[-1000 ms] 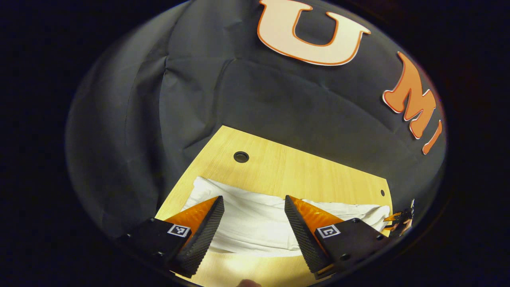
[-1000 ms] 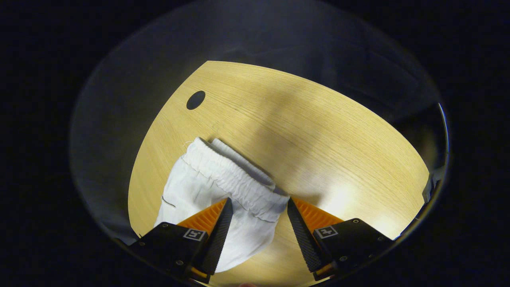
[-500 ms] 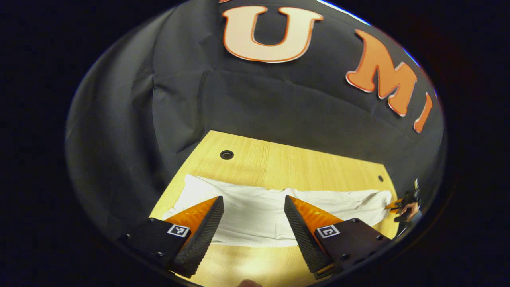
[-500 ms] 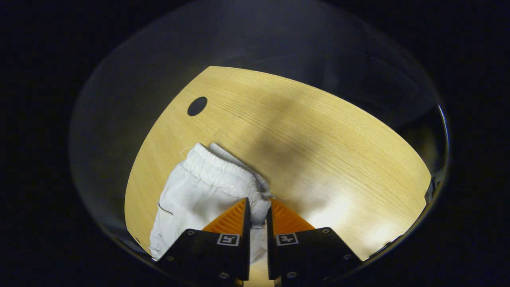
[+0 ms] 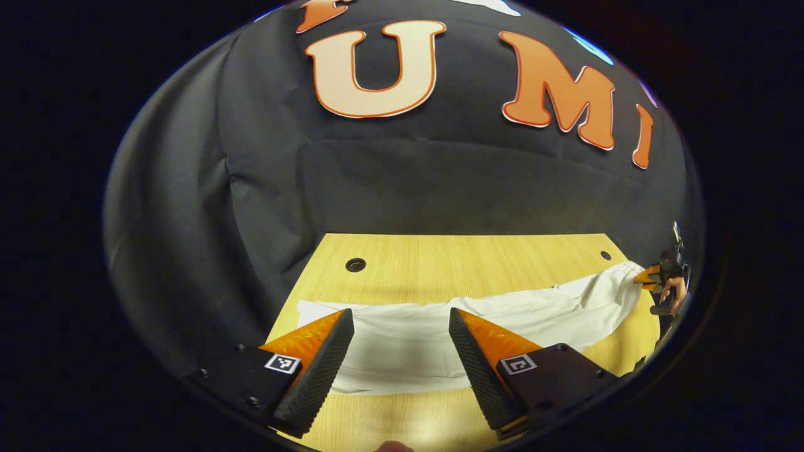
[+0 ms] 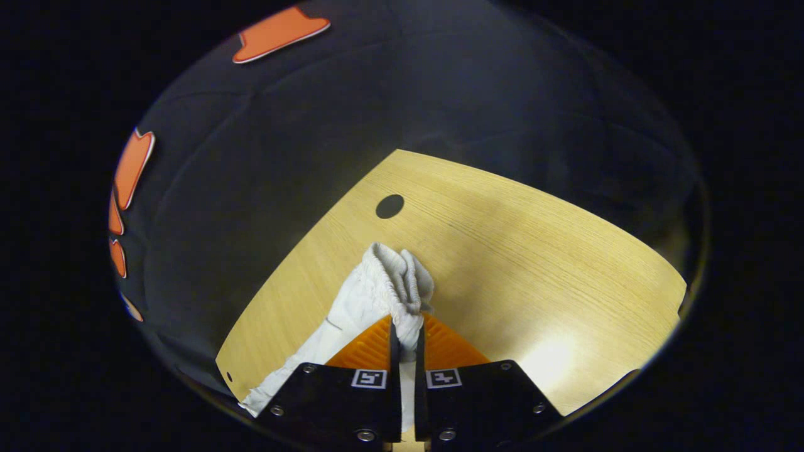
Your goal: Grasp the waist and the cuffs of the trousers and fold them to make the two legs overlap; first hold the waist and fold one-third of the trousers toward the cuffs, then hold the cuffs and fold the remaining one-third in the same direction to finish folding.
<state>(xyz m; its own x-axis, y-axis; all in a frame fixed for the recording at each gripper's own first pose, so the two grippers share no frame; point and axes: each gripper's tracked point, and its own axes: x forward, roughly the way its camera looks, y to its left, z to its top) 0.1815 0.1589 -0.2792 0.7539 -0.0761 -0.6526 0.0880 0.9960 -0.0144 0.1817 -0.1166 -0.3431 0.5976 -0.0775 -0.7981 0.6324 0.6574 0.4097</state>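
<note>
In the left gripper view, the white trousers [image 5: 440, 326] are seen lying on the wooden table [image 5: 465, 254], stretched in a long band across the lower part of the frame; their long axis runs from the lower left, where the cuffs [image 5: 311, 311] lie flat, to the right edge, where the waist [image 5: 619, 276] is raised off the table. The left gripper [image 5: 401, 355] is held at the bottom centre with its fingers wide apart, nothing being gripped between them, and the leg section of the trousers is seen through the gap. At the far right edge the right gripper [image 5: 647, 276] and the hand [image 5: 671, 290] holding it are seen small, at the waist end. A round hole [image 5: 355, 264] in the table is visible at the centre left, beyond the cuffs. In the right gripper view, the right gripper [image 6: 405, 336] is seen at the bottom centre with its fingers pressed together on the gathered elastic waist [image 6: 396, 282], which is bunched upright above the fingertips. From there the trousers [image 6: 326, 345] are draped down toward the lower left of the frame, and a dark round hole [image 6: 389, 206] is seen in the table [image 6: 534, 251] above the waist
</note>
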